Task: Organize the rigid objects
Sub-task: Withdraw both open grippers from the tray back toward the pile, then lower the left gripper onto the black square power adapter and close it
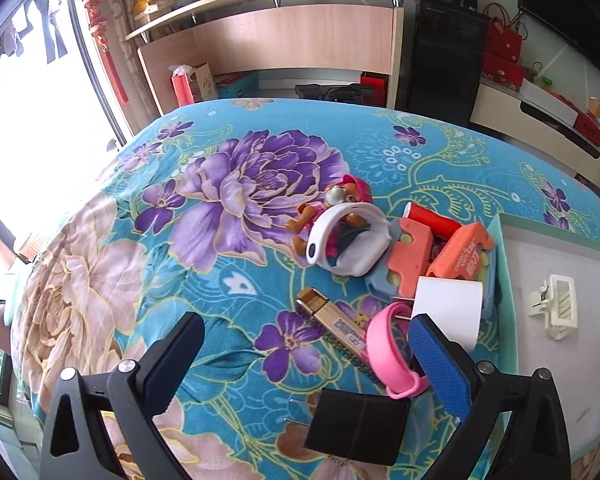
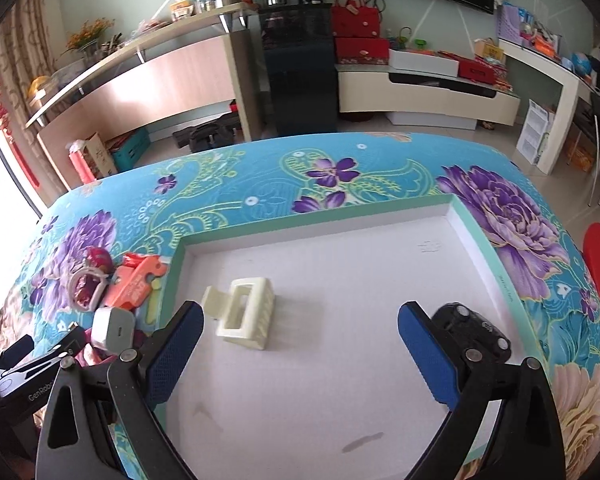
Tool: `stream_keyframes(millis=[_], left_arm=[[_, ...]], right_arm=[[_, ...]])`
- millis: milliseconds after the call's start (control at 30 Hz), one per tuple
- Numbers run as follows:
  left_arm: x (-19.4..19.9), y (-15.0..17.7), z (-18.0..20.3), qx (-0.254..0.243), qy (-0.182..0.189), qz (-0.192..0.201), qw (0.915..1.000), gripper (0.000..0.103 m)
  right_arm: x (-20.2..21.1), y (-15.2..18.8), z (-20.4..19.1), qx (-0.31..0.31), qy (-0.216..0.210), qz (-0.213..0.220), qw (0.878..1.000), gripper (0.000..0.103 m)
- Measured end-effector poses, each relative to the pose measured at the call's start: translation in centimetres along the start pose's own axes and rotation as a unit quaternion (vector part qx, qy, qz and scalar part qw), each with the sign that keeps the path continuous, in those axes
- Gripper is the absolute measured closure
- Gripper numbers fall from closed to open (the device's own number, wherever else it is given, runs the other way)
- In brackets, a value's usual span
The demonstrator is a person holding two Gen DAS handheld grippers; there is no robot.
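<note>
Clutter lies ahead of the left gripper (image 1: 306, 354), whose blue fingers (image 1: 440, 364) stand spread wide with nothing clamped. Between them, low down, sits a black block (image 1: 356, 426). Just inside the right-hand finger lie a pink band (image 1: 392, 354) and a gold stick (image 1: 336, 324); beyond that fingertip stands a white charger (image 1: 448, 308). Farther out are orange blocks (image 1: 440, 252), a white band (image 1: 344, 240) and a toy pup (image 1: 340, 204), all on the floral cloth (image 1: 180, 208).

The right gripper (image 2: 300, 342) hangs over the white tray (image 2: 340, 380), fingers apart and empty. A cream clip (image 2: 246, 318) rests in the tray just beyond the left-hand finger; a black gadget (image 2: 474, 330) sits behind the right-hand one.

Likely next comes another pickup from the pile. To do it well, straddle one item only, close squarely on flat sides, and lift clear of neighbours before crossing the tray's rim.

Only the left view shows the pile in detail. Only the right view shows the tray's whole floor and the black gadget.
</note>
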State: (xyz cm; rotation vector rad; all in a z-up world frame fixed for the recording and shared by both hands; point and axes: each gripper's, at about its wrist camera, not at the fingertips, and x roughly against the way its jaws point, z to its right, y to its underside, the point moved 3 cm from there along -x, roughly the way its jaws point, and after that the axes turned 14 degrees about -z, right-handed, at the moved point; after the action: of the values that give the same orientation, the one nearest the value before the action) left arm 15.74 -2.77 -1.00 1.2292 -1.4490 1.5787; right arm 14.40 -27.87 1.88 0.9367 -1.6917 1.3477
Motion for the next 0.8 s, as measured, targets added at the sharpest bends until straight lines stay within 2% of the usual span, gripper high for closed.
stream_keyframes(millis=[233, 367, 533, 800], left_arm=[[0.6, 0.3, -1.9, 0.02, 0.005, 0.009, 0.9997, 0.0], [0.9, 0.7, -3.0, 0.025, 0.006, 0.017, 0.9995, 0.0], [0.8, 0.9, -4.6, 0.034, 0.006, 0.018, 0.9992, 0.0], [0.7, 0.9, -6.5, 0.037, 0.021, 0.016, 0.999, 0.0]], right_arm=[[0.4, 0.9, -5.0, 0.053, -0.032, -0.003, 0.998, 0.005], [0.0, 1.6, -6.4, 0.057, -0.047, -0.017, 0.997, 0.005], [-0.4, 2.6, -8.0, 0.073, -0.034, -0.023, 0.996, 0.005], [-0.4, 3.4, -9.5, 0.086, -0.044, -0.024, 0.995, 0.005]])
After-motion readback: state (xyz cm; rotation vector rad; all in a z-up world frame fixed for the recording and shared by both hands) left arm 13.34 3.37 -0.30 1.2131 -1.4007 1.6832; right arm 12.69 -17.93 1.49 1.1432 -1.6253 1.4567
